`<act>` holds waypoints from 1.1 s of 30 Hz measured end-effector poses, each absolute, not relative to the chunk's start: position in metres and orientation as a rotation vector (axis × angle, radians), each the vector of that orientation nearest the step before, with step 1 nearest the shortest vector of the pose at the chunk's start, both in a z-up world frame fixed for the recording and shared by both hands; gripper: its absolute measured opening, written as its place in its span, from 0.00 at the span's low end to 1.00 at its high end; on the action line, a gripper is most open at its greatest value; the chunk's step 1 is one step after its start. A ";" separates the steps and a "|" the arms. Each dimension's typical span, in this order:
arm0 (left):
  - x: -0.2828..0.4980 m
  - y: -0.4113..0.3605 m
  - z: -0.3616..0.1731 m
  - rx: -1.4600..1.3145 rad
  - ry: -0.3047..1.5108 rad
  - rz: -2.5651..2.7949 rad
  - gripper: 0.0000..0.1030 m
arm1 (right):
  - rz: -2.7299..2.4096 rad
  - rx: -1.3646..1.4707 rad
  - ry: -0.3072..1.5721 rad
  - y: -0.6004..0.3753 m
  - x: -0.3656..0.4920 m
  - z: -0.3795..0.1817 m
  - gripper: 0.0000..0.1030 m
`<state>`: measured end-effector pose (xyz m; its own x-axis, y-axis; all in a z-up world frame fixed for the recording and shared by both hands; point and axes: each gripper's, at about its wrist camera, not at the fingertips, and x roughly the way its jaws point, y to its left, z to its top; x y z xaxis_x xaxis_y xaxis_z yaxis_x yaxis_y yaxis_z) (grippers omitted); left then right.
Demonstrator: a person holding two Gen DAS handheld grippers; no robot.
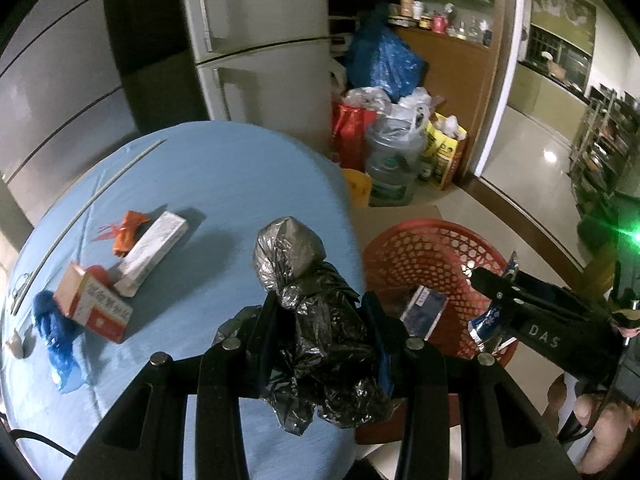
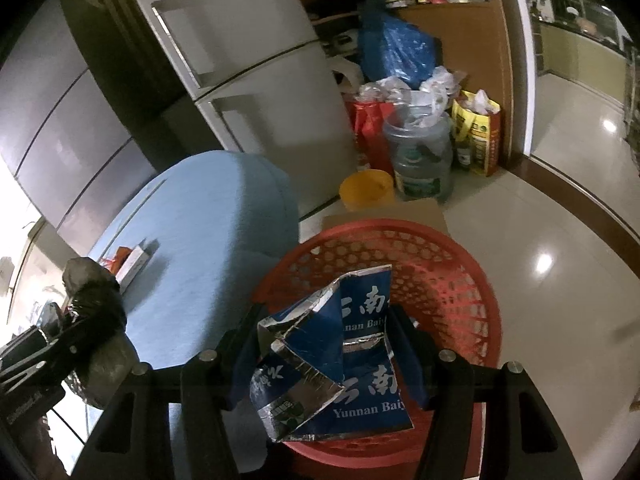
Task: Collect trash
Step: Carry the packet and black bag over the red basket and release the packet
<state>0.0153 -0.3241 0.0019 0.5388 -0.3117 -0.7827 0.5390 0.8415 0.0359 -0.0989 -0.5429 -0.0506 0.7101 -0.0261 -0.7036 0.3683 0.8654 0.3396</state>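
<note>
On the blue surface [image 1: 224,184], at nine o'clock in the left wrist view, a blue cloth [image 1: 54,328], an orange-and-white box [image 1: 94,306], a white carton [image 1: 154,250] and an orange wrapper [image 1: 128,232] are seen. At six o'clock, a crumpled black plastic bag [image 1: 316,320] is clamped in the left hand-held gripper [image 1: 320,316]. At three o'clock, over the red basket [image 2: 452,280], a flattened blue carton [image 2: 340,352] is grasped by the right hand-held gripper [image 2: 324,356].
</note>
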 end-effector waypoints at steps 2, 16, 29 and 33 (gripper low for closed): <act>0.016 -0.333 -0.001 0.293 0.876 -0.530 0.41 | -0.238 0.489 0.762 -0.548 -0.100 -0.053 0.62; 0.023 -0.376 -0.022 0.341 0.924 -0.582 0.41 | -0.285 0.482 0.811 -0.573 -0.100 -0.071 0.62; 0.033 -0.393 -0.032 0.357 0.939 -0.594 0.41 | -0.297 0.472 0.838 -0.582 -0.083 -0.081 0.62; 0.034 -0.396 -0.033 0.356 0.941 -0.601 0.41 | -0.304 0.485 0.855 -0.586 -0.080 -0.086 0.63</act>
